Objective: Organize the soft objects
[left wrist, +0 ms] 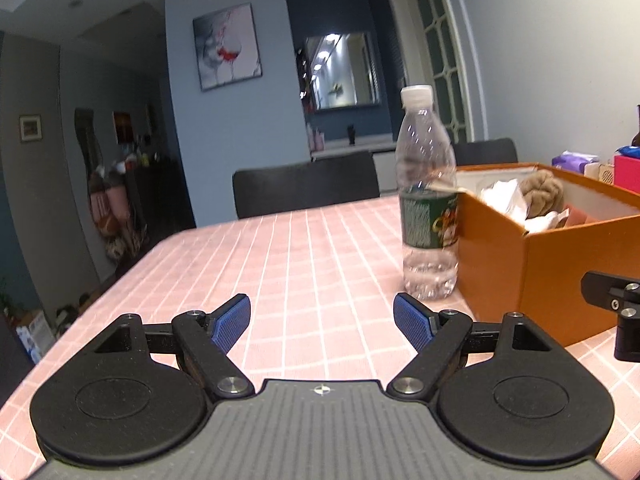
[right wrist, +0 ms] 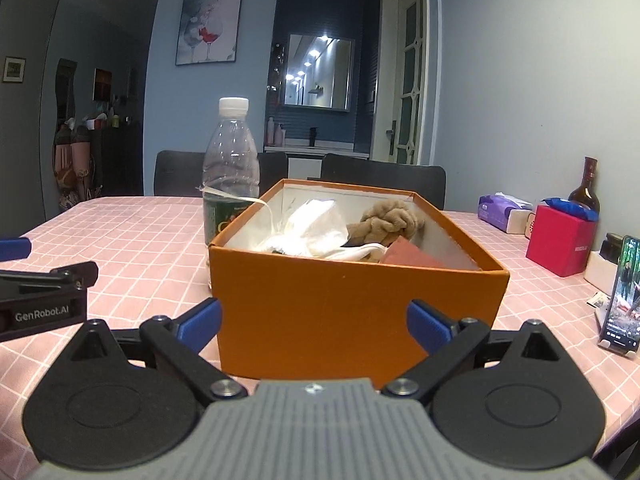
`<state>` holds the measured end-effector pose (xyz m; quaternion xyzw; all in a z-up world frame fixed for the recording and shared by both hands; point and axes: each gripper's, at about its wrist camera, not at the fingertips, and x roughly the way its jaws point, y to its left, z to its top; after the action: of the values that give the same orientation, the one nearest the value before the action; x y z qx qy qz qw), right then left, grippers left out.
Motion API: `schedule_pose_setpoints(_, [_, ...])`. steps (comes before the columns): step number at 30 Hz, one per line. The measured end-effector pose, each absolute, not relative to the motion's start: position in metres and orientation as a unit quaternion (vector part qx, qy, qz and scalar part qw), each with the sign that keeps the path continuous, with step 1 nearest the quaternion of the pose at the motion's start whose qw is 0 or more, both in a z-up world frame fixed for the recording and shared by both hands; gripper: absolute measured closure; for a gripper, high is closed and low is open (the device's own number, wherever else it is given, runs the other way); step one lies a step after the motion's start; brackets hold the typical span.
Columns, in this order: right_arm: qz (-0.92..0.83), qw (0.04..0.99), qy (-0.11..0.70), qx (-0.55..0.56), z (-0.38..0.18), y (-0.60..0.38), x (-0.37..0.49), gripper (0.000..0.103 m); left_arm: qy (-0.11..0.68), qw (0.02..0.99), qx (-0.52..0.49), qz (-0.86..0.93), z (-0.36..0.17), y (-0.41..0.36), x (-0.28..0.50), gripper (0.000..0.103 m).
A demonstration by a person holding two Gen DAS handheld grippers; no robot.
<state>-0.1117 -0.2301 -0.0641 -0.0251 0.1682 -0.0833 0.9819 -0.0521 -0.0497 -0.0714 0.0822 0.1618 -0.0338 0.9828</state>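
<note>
An orange cardboard box (right wrist: 356, 312) stands on the pink checked tablecloth (left wrist: 288, 256). Inside it lie a tan knotted plush (right wrist: 390, 216), crumpled white cloth (right wrist: 316, 228) and a reddish-brown fabric (right wrist: 408, 254). My right gripper (right wrist: 314, 326) is open, low over the table, with its blue pads on either side of the box's near corner, not pressing it. My left gripper (left wrist: 322, 322) is open and empty over bare cloth, left of the box (left wrist: 552, 264). Part of the right gripper shows at the left wrist view's right edge.
A clear water bottle (left wrist: 428, 200) with a green label stands against the box's left side. At the right are a red box (right wrist: 560, 240), a purple tissue pack (right wrist: 500, 208), a dark glass bottle (right wrist: 586, 188) and a propped phone (right wrist: 624, 300). Black chairs (left wrist: 306, 182) stand beyond the far edge.
</note>
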Motion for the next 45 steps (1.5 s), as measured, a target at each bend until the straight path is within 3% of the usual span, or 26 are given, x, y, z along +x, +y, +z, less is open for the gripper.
schedule_pose_setpoints(45, [-0.095,0.982,0.163,-0.006,-0.0595,-0.2294,-0.1146,0.006,0.167,0.982,0.08,-0.022,-0.0661,-0.0454,-0.0573,0.008])
